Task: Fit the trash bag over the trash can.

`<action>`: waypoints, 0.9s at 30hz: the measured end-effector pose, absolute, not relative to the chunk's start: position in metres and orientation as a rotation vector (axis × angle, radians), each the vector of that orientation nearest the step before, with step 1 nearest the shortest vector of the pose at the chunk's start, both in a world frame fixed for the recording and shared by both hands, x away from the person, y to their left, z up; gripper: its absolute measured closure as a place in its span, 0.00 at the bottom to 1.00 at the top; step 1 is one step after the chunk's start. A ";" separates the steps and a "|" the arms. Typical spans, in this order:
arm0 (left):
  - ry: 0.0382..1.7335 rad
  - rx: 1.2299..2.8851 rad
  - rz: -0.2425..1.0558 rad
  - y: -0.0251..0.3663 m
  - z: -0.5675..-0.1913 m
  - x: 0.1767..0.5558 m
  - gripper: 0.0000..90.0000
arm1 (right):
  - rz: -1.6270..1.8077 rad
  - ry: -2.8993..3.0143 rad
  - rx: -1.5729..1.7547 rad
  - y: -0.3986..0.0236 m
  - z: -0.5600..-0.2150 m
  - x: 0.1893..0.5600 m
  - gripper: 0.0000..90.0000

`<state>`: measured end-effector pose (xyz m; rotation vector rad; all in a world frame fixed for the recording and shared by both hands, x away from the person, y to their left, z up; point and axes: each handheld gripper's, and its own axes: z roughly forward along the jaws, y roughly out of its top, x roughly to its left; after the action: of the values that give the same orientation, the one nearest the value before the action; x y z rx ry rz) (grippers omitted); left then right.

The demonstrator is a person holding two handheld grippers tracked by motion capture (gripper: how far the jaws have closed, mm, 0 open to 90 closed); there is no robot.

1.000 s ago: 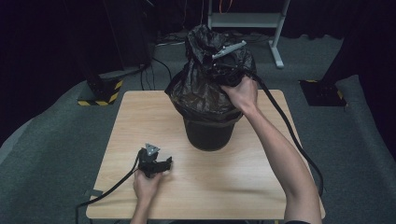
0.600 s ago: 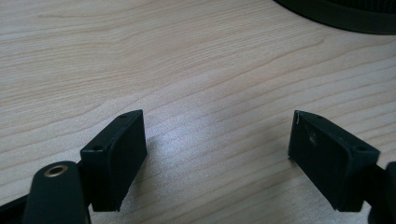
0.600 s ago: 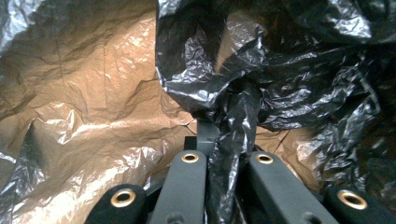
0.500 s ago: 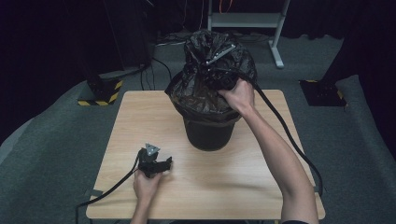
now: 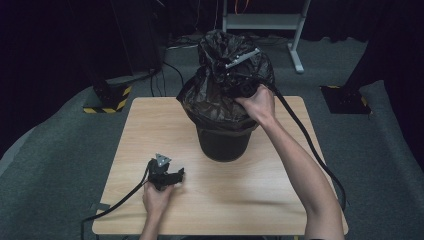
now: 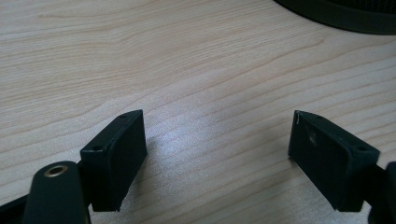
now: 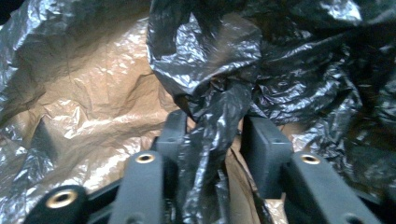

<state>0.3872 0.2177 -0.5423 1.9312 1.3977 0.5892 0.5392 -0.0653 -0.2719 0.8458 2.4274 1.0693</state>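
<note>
Left of the bin point(image 5: 222, 142), the left hand-held gripper point(image 5: 172, 176) rests idle on the table point(image 5: 150, 130), jaws apart. Above the bin, the right hand-held gripper point(image 7: 212, 135) has just been opening, a gathered twist of bin liner point(image 7: 210, 112) hanging loosely between its jaws, apparently being released.

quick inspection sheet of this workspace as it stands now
surface: wooden table, bare around the bin
job's things: black bin mid-table; black bin bag gathered up above its rim
clutter: nothing seen
grippers: left claw rests on the table, jaws wide, nothing between; right claw has just been opening, a twist of bag between the jaws
cables: one trails from each claw off the table's near edge
surroundings: grey floor, white stand behind, striped bases at the sides
</note>
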 end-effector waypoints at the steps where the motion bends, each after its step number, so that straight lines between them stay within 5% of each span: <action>1: 1.398 1.931 0.590 0.218 -0.542 0.387 0.21 | 1.084 2.418 0.850 -0.067 -0.271 0.539 0.63; 16: 1.398 1.932 0.592 0.218 -0.542 0.387 0.21 | 1.202 2.338 0.867 -0.095 -0.266 0.531 0.37; 27: 1.399 1.931 0.592 0.218 -0.542 0.387 0.22 | 1.256 2.282 0.849 -0.108 -0.264 0.521 0.32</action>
<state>0.3872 0.2176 -0.5424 1.9309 1.3986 0.5915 0.5215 -0.1084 -0.2641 0.8485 2.2820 1.2562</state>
